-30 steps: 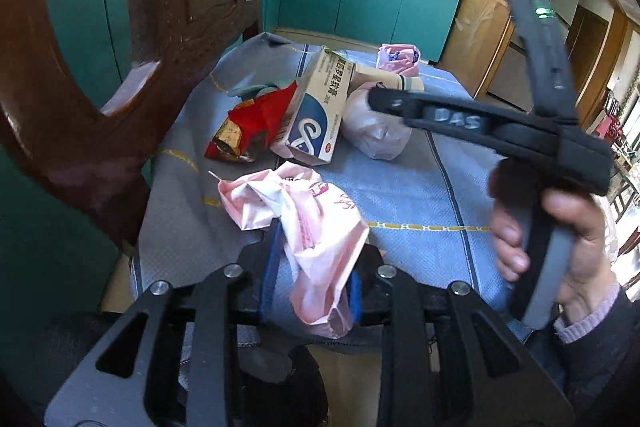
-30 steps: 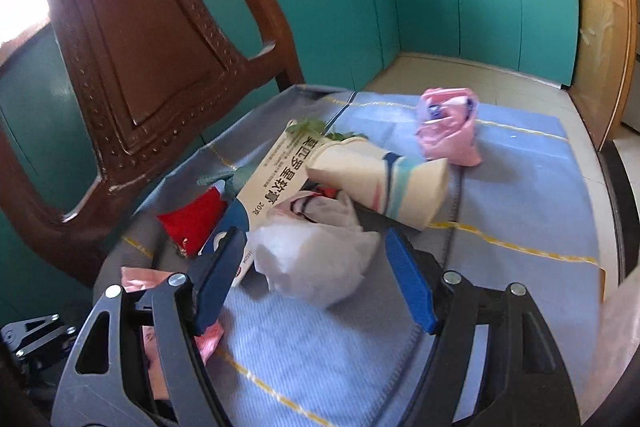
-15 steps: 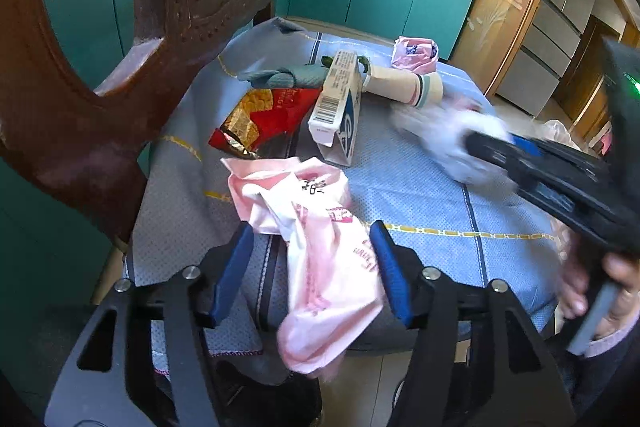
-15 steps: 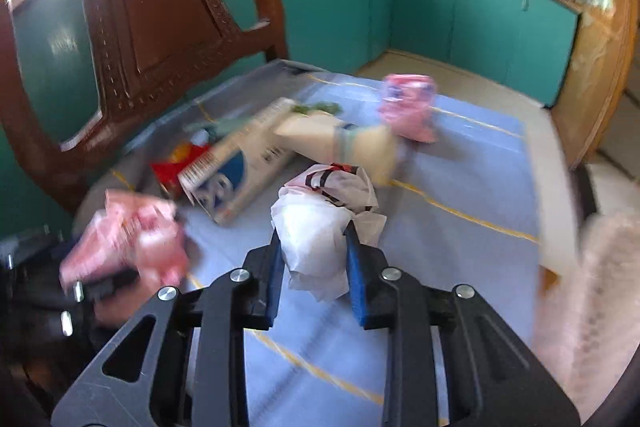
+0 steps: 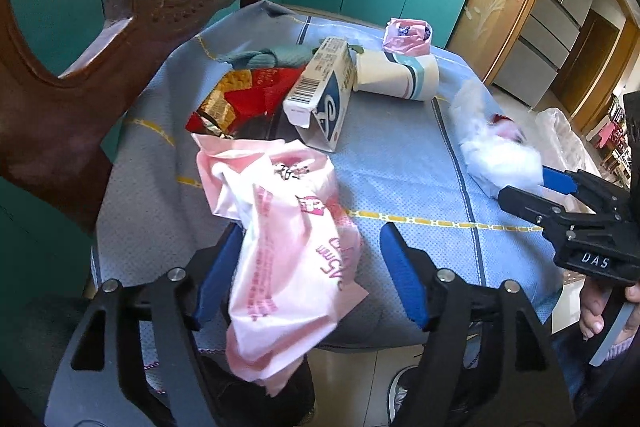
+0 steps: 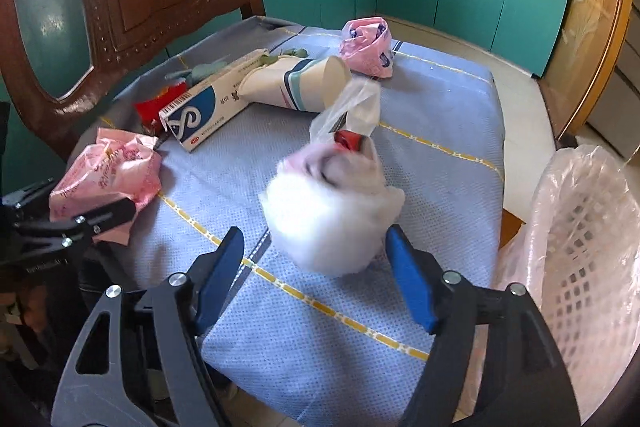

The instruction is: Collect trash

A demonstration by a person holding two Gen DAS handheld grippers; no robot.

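The left claw [image 5: 312, 271] has its blue-padded fingers [image 5: 402, 281] spread wide. The right claw [image 6: 314, 277] is likewise parted (pads well apart). In the left view, a hand [image 5: 608, 311] grips the right claw's handle from below.

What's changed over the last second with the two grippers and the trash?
The right gripper grabbed the white bag, carried it toward the basket, then opened. The left gripper opened around the pink bag. Box and cup stayed put.

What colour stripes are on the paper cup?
Teal and dark navy bands on the white paper cup, clearest in the right wrist view.
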